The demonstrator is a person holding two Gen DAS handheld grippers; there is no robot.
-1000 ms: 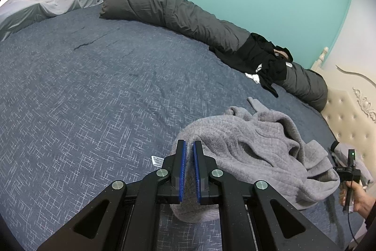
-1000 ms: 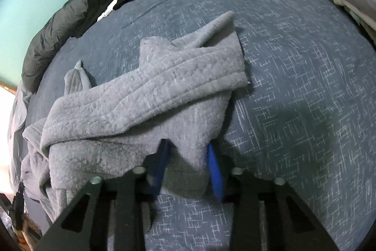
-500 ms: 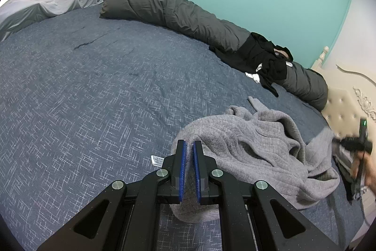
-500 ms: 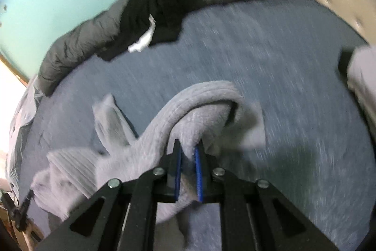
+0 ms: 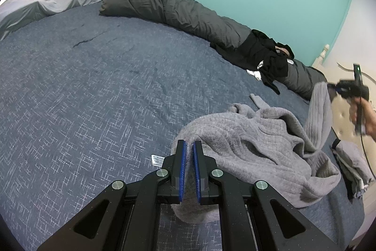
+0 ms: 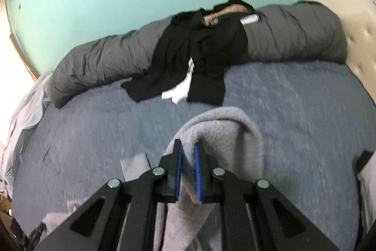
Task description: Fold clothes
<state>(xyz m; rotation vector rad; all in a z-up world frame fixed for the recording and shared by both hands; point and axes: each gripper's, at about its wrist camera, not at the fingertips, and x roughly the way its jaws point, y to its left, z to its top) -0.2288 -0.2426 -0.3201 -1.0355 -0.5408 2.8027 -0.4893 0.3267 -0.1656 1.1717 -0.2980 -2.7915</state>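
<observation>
Two grips hold one grey fleece garment (image 5: 253, 152), crumpled on the blue bed cover (image 5: 94, 86). Left wrist view: left gripper (image 5: 189, 171) pinched narrow on a near edge, angled downward. Soft, thick, limp; best taken at hems. Right wrist view: right gripper (image 6: 188, 173), jaws just closed, clamps a raised fold (image 6: 223, 133), draping loosely.
</observation>
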